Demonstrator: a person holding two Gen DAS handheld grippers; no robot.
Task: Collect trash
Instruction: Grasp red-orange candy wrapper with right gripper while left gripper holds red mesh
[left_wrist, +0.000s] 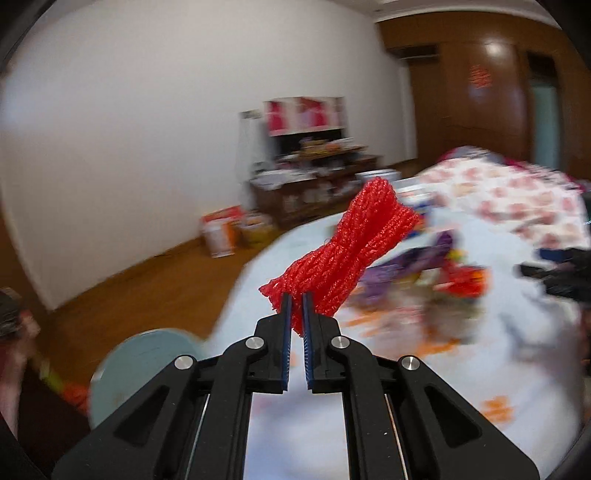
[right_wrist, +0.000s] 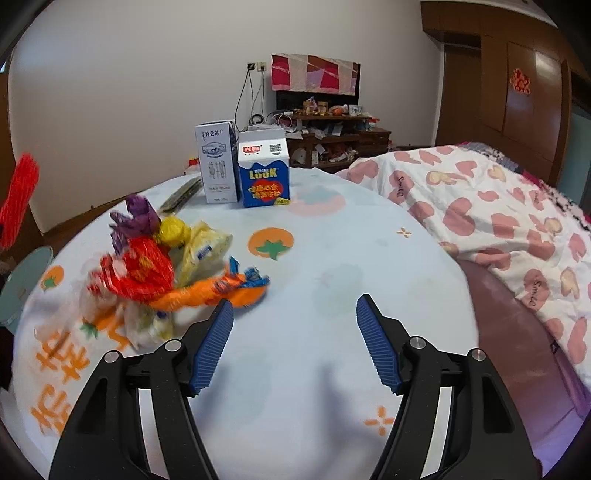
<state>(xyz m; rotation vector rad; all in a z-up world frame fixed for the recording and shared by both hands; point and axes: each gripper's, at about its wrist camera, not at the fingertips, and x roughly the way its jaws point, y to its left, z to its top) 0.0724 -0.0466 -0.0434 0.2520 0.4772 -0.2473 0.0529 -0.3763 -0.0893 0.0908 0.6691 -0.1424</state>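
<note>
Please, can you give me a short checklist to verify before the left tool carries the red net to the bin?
1. Left tool closed on the red mesh net: ok, the pads pinch its lower end.
2. Net lifted clear of the tablecloth: ok, it hangs in the air.
3. Pale blue bin reachable: ok, it stands at the table edge, lower left.
4. Bin has free room: cannot tell, its inside is not shown.
5. Right tool free for the next piece: ok, open and empty over the cloth.
6. Remaining wrapper pile undisturbed: cannot tell, the picture is blurred.
</note>
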